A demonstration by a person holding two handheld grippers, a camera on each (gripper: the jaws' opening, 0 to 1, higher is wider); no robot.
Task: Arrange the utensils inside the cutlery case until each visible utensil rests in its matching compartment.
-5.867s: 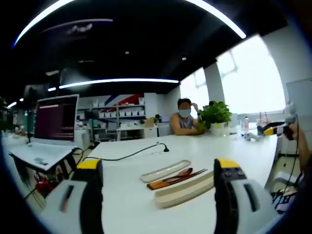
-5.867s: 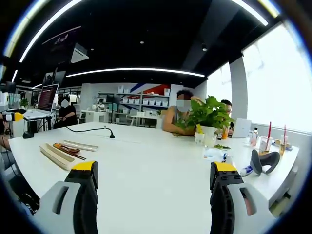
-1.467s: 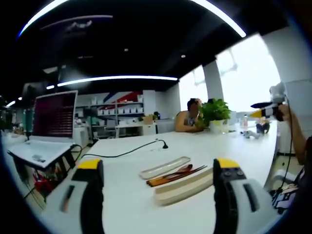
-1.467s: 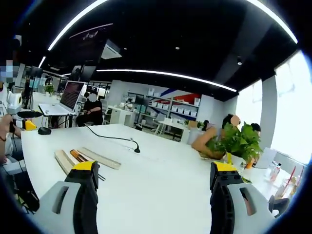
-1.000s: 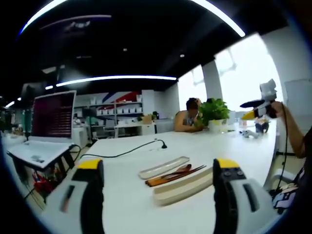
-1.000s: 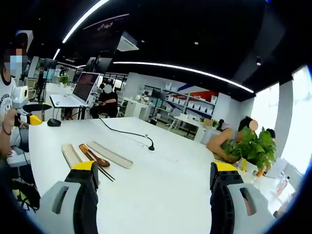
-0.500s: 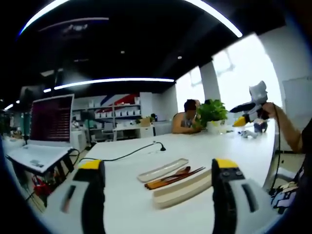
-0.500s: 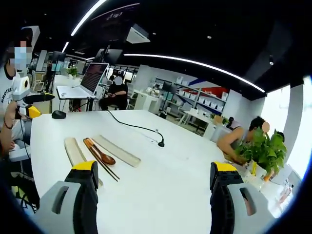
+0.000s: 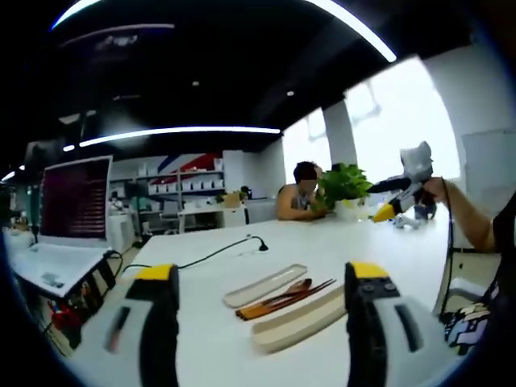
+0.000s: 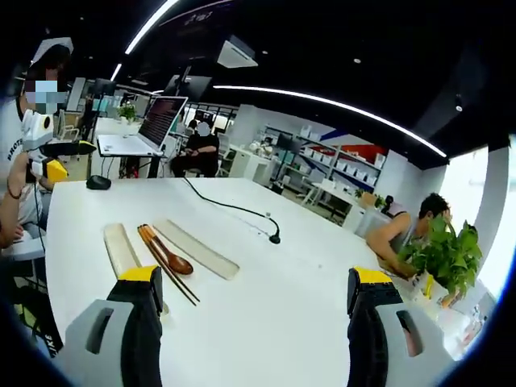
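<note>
Left gripper (image 9: 258,278): jaws spread wide, holding nothing, held above the near edge of the white table (image 9: 242,347); seen from the right gripper view at far left in the person's hand, yellow tip showing (image 10: 55,169). Right gripper (image 10: 255,282): jaws likewise spread, empty, above the table (image 10: 266,322); in the left gripper view it is held up at right, yellow tip (image 9: 385,214) pointing toward the table. Case base (image 9: 300,318): long beige tray, lying on the table nearest the person; in the right gripper view (image 10: 121,248) it is the leftmost of the three long items. Lid (image 9: 265,285): pale, long, lying parallel to the base on the far side, apart from it; also (image 10: 196,249). Spoon (image 10: 167,252): brown wood, bowl end toward the right gripper, lying on the bare table between base and lid; also (image 9: 278,294). Chopsticks (image 10: 168,270): dark, thin, just beside the spoon on the same strip of table; also (image 9: 306,291); neither utensil is in the base. Cable (image 10: 230,208): black, crossing the table beyond the lid. Laptop (image 9: 74,201): open, on a stand left of the table. Plant (image 10: 446,254): green, potted, at the table's far end. Seated person (image 10: 395,235) next to the plant.
</note>
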